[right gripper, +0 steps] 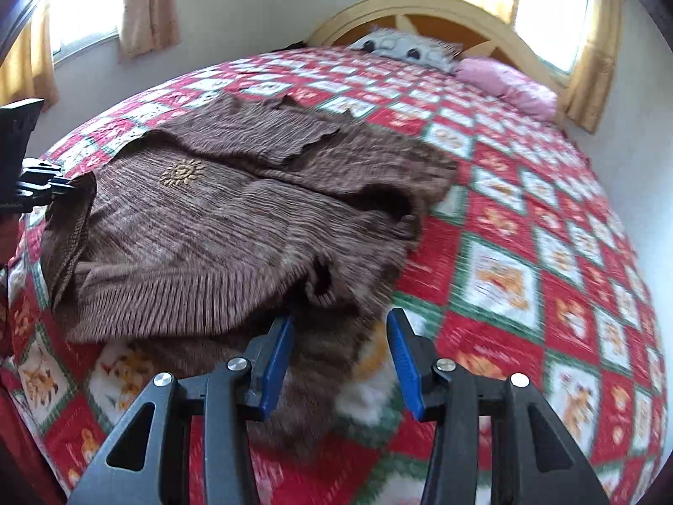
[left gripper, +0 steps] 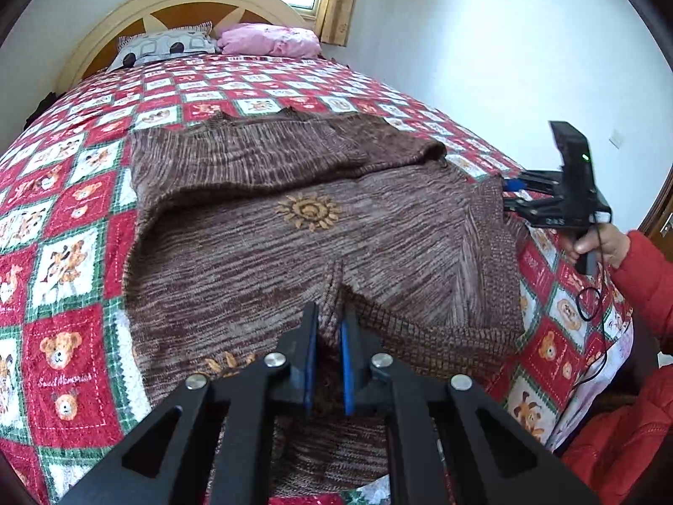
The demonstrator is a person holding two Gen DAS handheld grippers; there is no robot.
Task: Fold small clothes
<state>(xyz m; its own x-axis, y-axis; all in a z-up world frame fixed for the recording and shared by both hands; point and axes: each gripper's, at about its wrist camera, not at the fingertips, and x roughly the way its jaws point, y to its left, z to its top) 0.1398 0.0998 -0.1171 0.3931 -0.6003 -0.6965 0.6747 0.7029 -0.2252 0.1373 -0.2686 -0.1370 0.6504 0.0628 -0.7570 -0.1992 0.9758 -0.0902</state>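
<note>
Bed [left gripper: 75,193] under a red, white and green bear-print quilt carries the brown knit sweater [left gripper: 260,252], which lies spread across the middle, its far part folded over in a thick band, an embroidered yellow sun [left gripper: 309,211] on the flat front. The left tongs [left gripper: 329,328] are nearly closed, pinching a raised fold of the sweater's near ribbed edge between their blue pads. The right tongs [right gripper: 340,320] stand partly open above the sweater's rumpled near corner, gripping nothing; that view is blurred.
</note>
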